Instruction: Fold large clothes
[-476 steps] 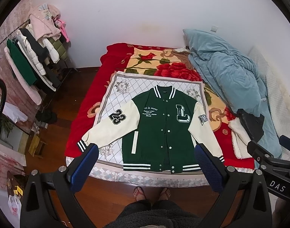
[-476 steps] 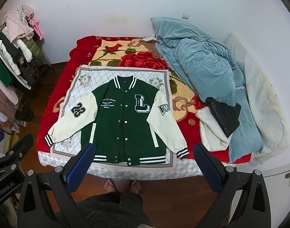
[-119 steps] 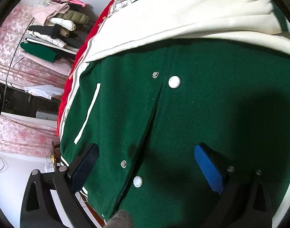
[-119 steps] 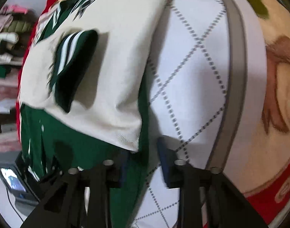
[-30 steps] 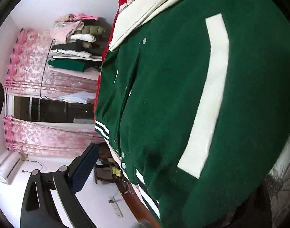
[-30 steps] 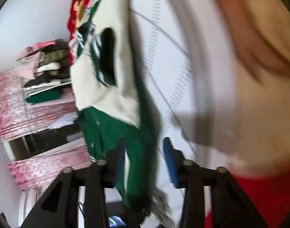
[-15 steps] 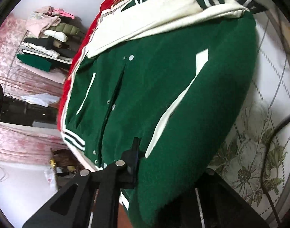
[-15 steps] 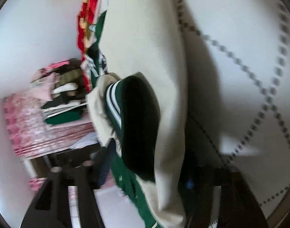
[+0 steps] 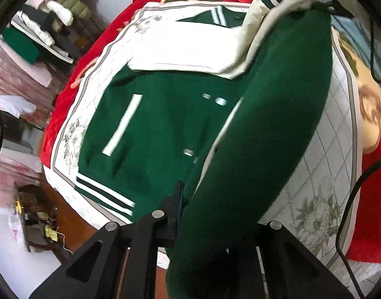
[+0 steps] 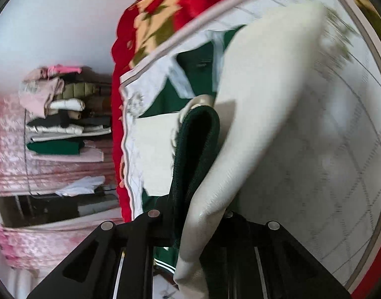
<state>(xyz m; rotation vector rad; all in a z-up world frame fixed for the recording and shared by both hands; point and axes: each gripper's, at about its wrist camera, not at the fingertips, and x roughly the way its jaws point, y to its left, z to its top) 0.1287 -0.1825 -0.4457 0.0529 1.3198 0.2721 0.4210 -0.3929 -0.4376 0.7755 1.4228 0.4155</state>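
A green varsity jacket (image 9: 153, 129) with cream sleeves lies on the bed, sleeves folded across its chest. My left gripper (image 9: 203, 214) is shut on the jacket's right side edge near the hem, and that green side (image 9: 265, 137) is lifted into a long fold above the rest. In the right wrist view my right gripper (image 10: 198, 221) has its jaws closing on the jacket's upper edge, with the cream sleeve (image 10: 260, 104) and its green cuff (image 10: 198, 144) pinched and raised off the quilt.
The jacket rests on a white quilted sheet (image 9: 327, 164) over a red floral blanket (image 9: 70, 94). A rack of stacked clothes (image 10: 58, 119) stands left of the bed. A black cable (image 9: 350, 199) hangs at the right. Wooden floor (image 9: 73, 221) lies below the bed edge.
Both grippers have closed on the jacket's right edge and risen, lifting that side off the sheet and carrying it leftward over the body.
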